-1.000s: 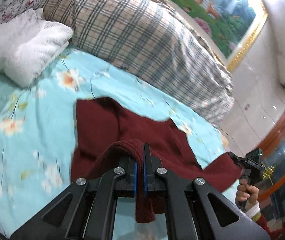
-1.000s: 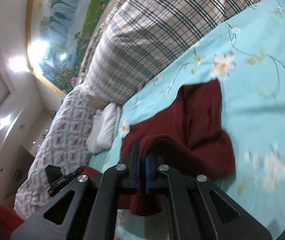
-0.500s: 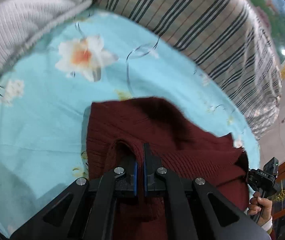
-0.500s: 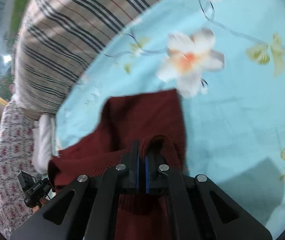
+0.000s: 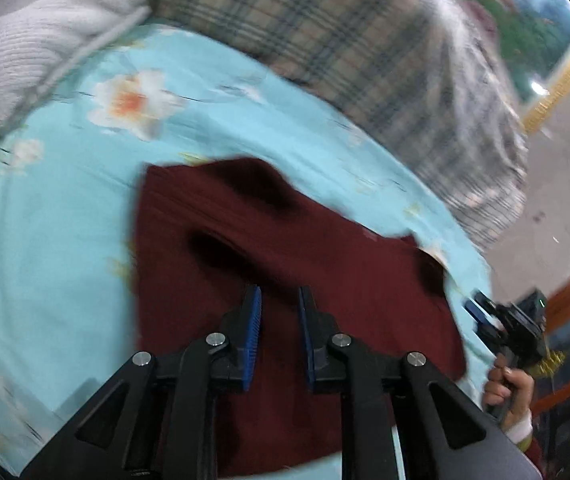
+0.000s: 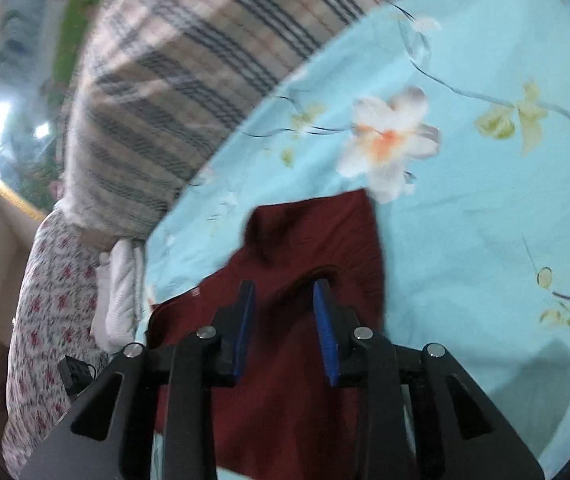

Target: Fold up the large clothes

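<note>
Jaws of the left gripper [image 5: 279, 300] and right gripper [image 6: 283, 294] have just been opening, letting go of the soft dark red knitted sweater [image 5: 285, 248] on the bed's blue flowered sheet [image 5: 53, 240]. This fold looks laid down. Next they need a new edge to pinch.

sweater [image 5: 325, 280]: dark red ribbed knit, matt | sheet [image 5: 45, 240]: smooth printed cloth | towel [image 5: 37, 48]: white, rough knit | gripper pads [image 5: 253, 332]: blue ridged; arms matt blk plastic, metal bolts
</note>
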Tool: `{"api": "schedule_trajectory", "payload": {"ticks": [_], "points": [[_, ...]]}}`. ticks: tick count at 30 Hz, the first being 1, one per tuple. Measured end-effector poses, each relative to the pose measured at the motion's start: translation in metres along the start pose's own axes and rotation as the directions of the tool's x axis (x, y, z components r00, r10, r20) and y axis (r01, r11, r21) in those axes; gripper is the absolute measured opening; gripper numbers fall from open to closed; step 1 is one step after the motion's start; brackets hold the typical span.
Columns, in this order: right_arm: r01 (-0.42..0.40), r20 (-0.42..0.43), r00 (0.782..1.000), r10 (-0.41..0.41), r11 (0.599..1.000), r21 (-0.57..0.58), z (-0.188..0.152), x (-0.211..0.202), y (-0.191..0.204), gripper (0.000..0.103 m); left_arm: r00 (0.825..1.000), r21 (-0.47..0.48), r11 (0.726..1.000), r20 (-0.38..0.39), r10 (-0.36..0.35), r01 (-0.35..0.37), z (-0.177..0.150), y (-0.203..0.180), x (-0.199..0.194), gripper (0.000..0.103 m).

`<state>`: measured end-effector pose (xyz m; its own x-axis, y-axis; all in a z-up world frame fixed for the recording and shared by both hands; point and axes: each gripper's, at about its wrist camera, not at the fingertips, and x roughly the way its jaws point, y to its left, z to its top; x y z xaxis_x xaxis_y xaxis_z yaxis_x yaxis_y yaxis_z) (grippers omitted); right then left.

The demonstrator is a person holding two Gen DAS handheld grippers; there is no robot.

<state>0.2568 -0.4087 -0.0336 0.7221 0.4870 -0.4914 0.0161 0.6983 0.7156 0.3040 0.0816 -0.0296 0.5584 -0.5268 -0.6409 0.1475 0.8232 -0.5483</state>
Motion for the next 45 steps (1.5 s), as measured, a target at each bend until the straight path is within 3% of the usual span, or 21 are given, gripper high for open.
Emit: {"api": "schedule_trajectory", "payload": {"ticks": [3, 7, 9, 10, 11, 13, 14, 15, 16, 18, 22, 27, 32, 35, 38, 42, 45], "points": [[-0.023, -0.122, 0.992, 0.010, 0.995, -0.100, -0.017, 0.027, 0.029, 0.032, 0.995, 0.085, 0.993, -0.076, -0.069, 0.076, -0.018, -0.042, 0.021, 0.021], [0.069, -0.203, 0.972, -0.119, 0.968, -0.240, -0.030, 0.070, 0.048, 0.032, 0.994, 0.170, 0.985, -0.111, 0.021, -0.002, -0.018, -0.058, 0.056, 0.021], [0.131, -0.185, 0.966, -0.179, 0.961, -0.245, -0.024, 0.082, 0.040, 0.032, 0.993, 0.129, 0.991, -0.113, 0.034, -0.020, -0.006, -0.042, 0.068, 0.017], [0.162, -0.167, 0.965, -0.204, 0.958, -0.238, -0.020, 0.084, 0.033, 0.032, 0.993, 0.095, 0.995, -0.113, 0.029, -0.018, 0.004, -0.029, 0.074, 0.005], [0.184, -0.151, 0.963, -0.221, 0.957, -0.226, -0.016, 0.085, 0.027, 0.030, 0.993, 0.081, 0.997, -0.112, 0.022, -0.013, 0.008, -0.023, 0.076, 0.001], [0.200, -0.116, 0.969, -0.220, 0.967, -0.158, -0.005, 0.084, 0.010, 0.028, 0.996, 0.037, 0.999, -0.092, -0.013, 0.016, 0.022, -0.005, 0.075, 0.001], [0.215, -0.090, 0.970, -0.227, 0.969, -0.125, 0.001, 0.080, 0.003, 0.028, 0.997, 0.035, 0.999, -0.078, 0.009, -0.007, 0.026, -0.001, 0.071, 0.002], [0.226, -0.078, 0.969, -0.235, 0.968, -0.112, 0.004, 0.077, 0.001, 0.028, 0.994, 0.043, 0.995, -0.053, 0.097, -0.095, 0.031, 0.003, 0.068, 0.000], [0.232, -0.068, 0.968, -0.239, 0.968, -0.100, 0.005, 0.074, 0.001, 0.028, 0.990, 0.037, 0.990, -0.037, 0.138, -0.137, 0.035, 0.009, 0.062, 0.000], [0.216, -0.057, 0.973, -0.222, 0.972, -0.090, 0.003, 0.064, 0.008, 0.030, 0.995, -0.012, 0.995, -0.030, 0.099, -0.100, 0.035, 0.019, 0.051, 0.000], [0.146, -0.057, 0.986, -0.154, 0.982, -0.122, -0.016, 0.045, 0.033, 0.030, 0.992, -0.022, 0.992, -0.012, 0.123, -0.123, 0.016, 0.019, 0.021, 0.011], [0.086, -0.075, 0.992, -0.100, 0.982, -0.166, -0.049, 0.035, 0.065, 0.030, 0.998, -0.026, 0.998, -0.032, 0.054, -0.055, -0.032, -0.004, -0.014, 0.020], [0.048, -0.088, 0.994, -0.066, 0.981, -0.187, -0.083, 0.030, 0.084, 0.030, 0.997, -0.050, 0.999, -0.077, -0.019, 0.015, -0.090, -0.022, -0.039, 0.052], [0.023, -0.107, 0.993, -0.046, 0.977, -0.210, -0.097, 0.036, 0.096, 0.026, 0.996, -0.103, 0.994, -0.090, -0.026, 0.017, -0.117, -0.024, -0.037, 0.066], [0.006, -0.142, 0.989, -0.039, 0.974, -0.227, -0.104, 0.050, 0.106, 0.019, 0.995, -0.176, 0.984, -0.100, -0.016, -0.002, -0.132, -0.014, -0.028, 0.071], [0.000, -0.172, 0.984, -0.047, 0.965, -0.264, -0.106, 0.072, 0.121, 0.014, 1.000, -0.292, 0.956, -0.010, -0.030, 0.026, -0.125, 0.005, -0.017, 0.071], [0.016, -0.203, 0.976, -0.077, 0.957, -0.288, -0.103, 0.093, 0.126, 0.010, 1.000, -0.310, 0.951, 0.030, 0.006, 0.003, -0.112, 0.005, -0.006, 0.071]]}}
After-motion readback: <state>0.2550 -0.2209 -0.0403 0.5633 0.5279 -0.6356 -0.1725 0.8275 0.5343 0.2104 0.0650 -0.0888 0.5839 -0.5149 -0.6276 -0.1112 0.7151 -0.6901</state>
